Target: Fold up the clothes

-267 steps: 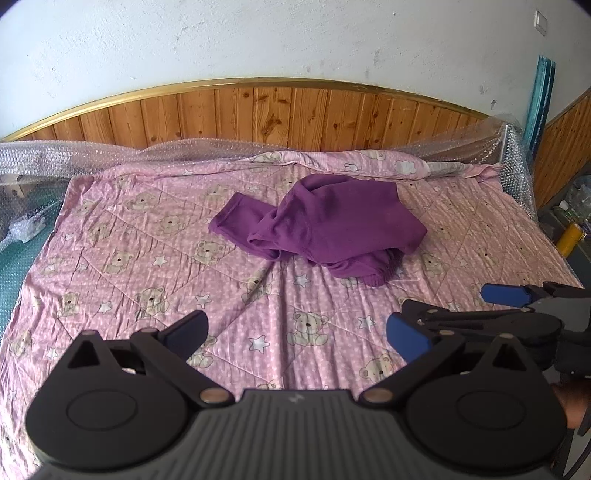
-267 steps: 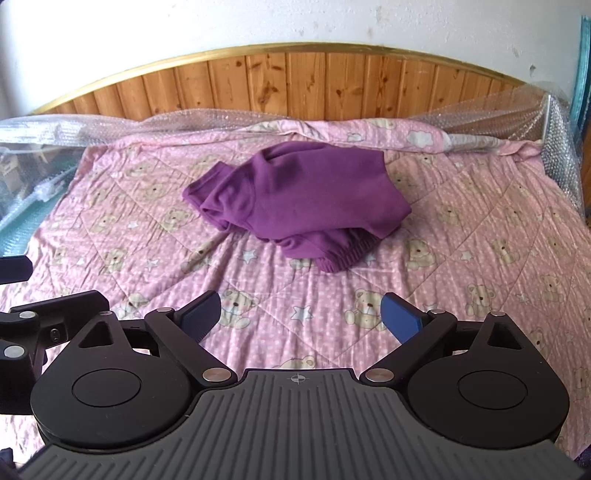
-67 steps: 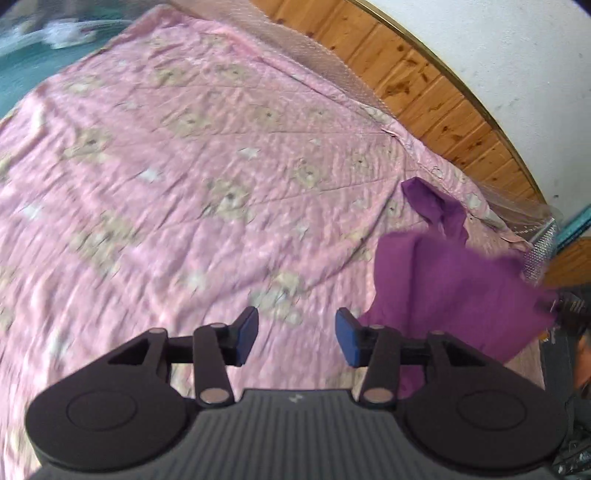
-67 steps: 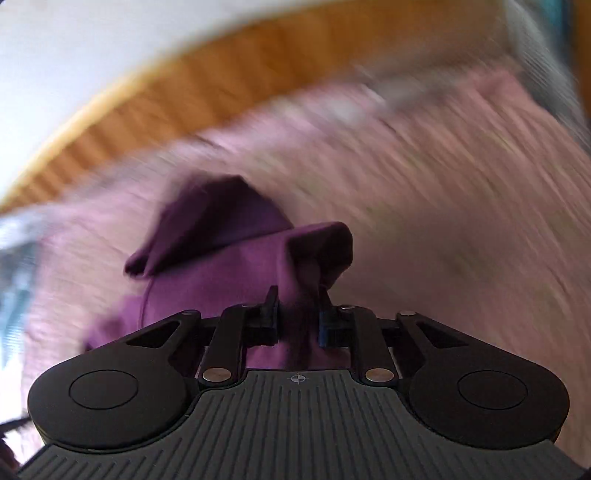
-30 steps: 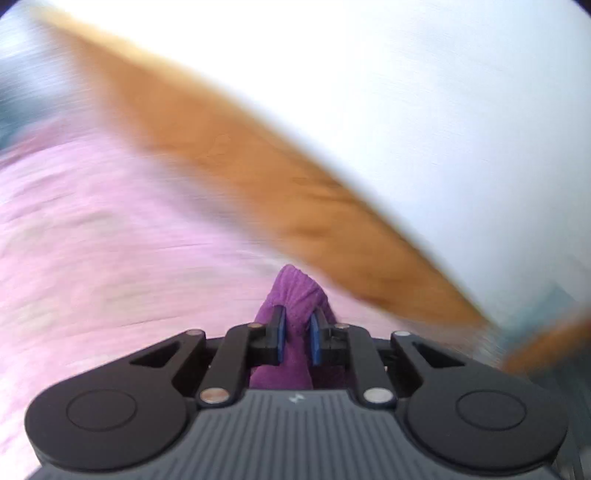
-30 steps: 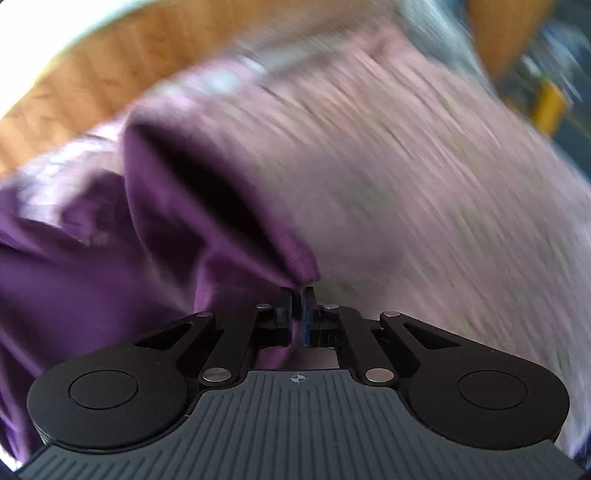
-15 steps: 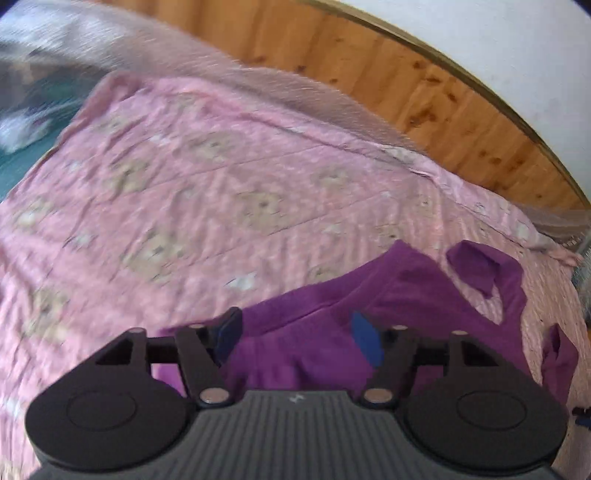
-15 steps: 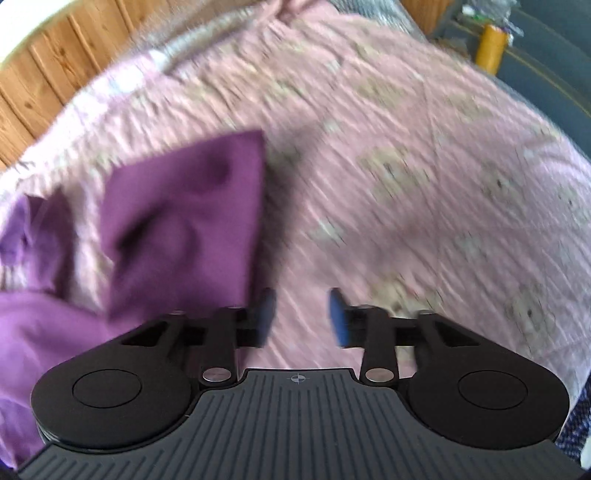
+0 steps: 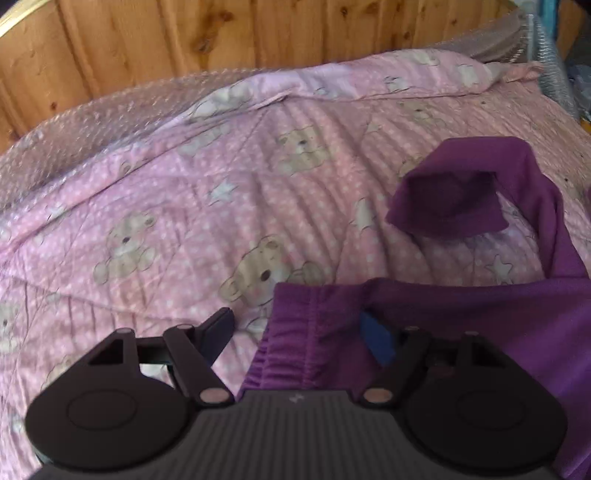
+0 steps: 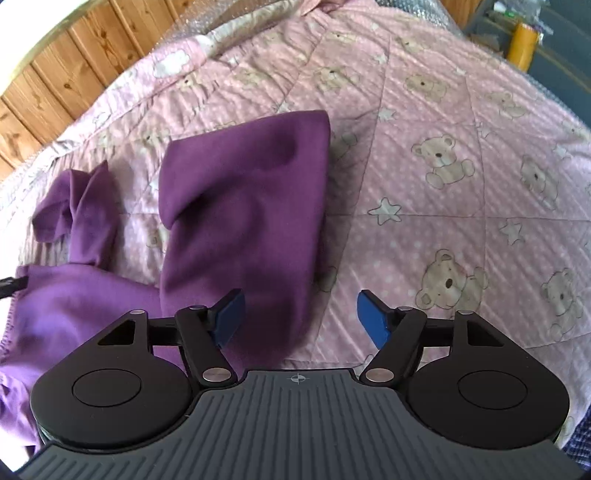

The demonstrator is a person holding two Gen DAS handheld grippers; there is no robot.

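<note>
The purple garment lies spread on the bed's pink bear-print quilt. The right tool is opening — its fingers clear of the cloth. The left tool stands spread over the gathered edge, seemingly not pinching it — that view is blurred.

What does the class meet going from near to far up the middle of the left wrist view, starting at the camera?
Black gripper → gathered waistband of the purple garment → pink teddy-bear quilt → clear bubble wrap → wooden plank headboard.
</note>
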